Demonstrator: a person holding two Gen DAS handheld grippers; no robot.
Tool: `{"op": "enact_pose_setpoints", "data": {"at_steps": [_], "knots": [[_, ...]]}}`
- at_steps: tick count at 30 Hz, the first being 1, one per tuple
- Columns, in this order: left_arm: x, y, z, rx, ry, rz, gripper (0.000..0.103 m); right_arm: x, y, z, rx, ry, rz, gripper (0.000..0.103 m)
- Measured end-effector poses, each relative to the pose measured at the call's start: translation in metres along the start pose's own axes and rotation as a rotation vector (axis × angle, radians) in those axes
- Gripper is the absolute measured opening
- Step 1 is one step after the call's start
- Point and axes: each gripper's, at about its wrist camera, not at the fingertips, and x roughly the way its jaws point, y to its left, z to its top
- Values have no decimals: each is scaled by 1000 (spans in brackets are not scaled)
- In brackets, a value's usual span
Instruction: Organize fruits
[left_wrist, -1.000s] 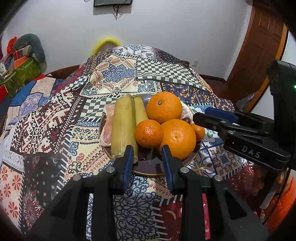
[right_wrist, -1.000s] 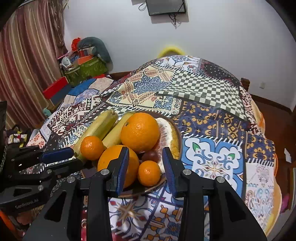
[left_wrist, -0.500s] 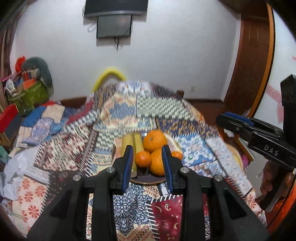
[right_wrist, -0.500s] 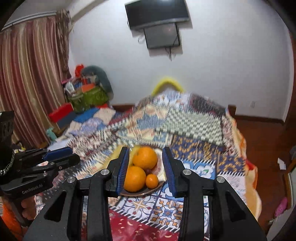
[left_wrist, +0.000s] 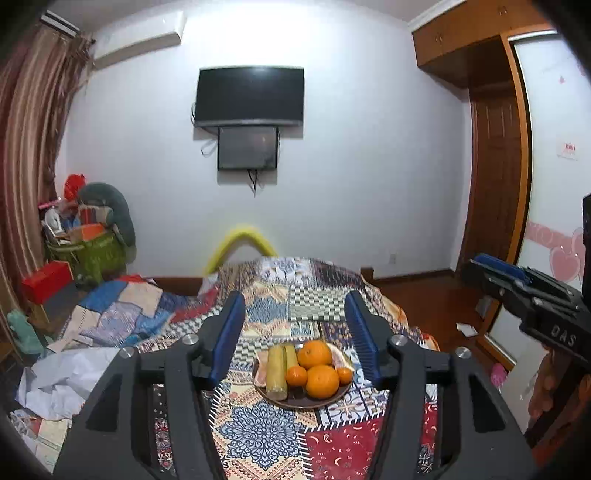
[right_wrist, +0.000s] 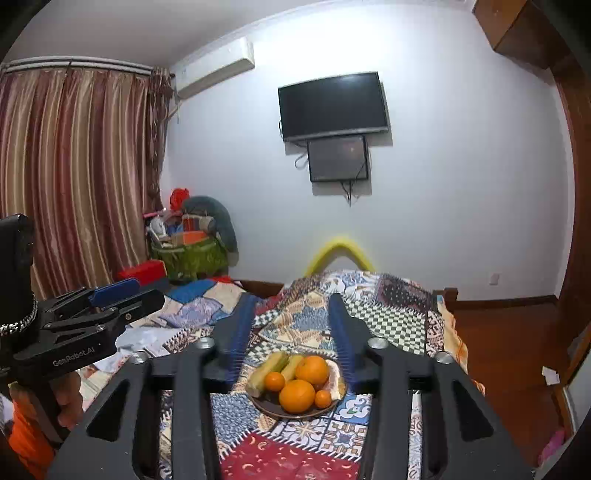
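Hovering wide open and empty, the left hand-held gripper (left_wrist: 295, 332) and right hand-held gripper (right_wrist: 291, 332) frame a plate (left_wrist: 295, 402) of fruits (left_wrist: 322, 381) resting on the quilted bed (left_wrist: 258, 435).

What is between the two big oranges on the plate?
Nothing. In both wrist views the back orange touches the front orange, with a small orange beside them on the plate.
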Motion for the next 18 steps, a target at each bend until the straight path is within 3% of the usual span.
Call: {"op": "enact_pose_setpoints", "data": {"at_steps": [4, 8, 14, 17, 18], "knots": [[-19, 2, 5, -3, -37, -13, 65, -5, 6, -2, -2, -26, -31, 64], [-30, 1, 4, 6, -62, -13, 72, -11, 8, -4, 7, -50, -67, 84], [-33, 1, 3, -1, -66, -22, 77, -22, 11, -6, 4, -77, -104, 102], [-36, 0, 2, -3, -86, -8, 93, -25, 13, -5, 6, -87, -107, 103], [-37, -1, 1, -3, -95, -3, 93, -24, 12, -5, 9, -84, -103, 103]]}}
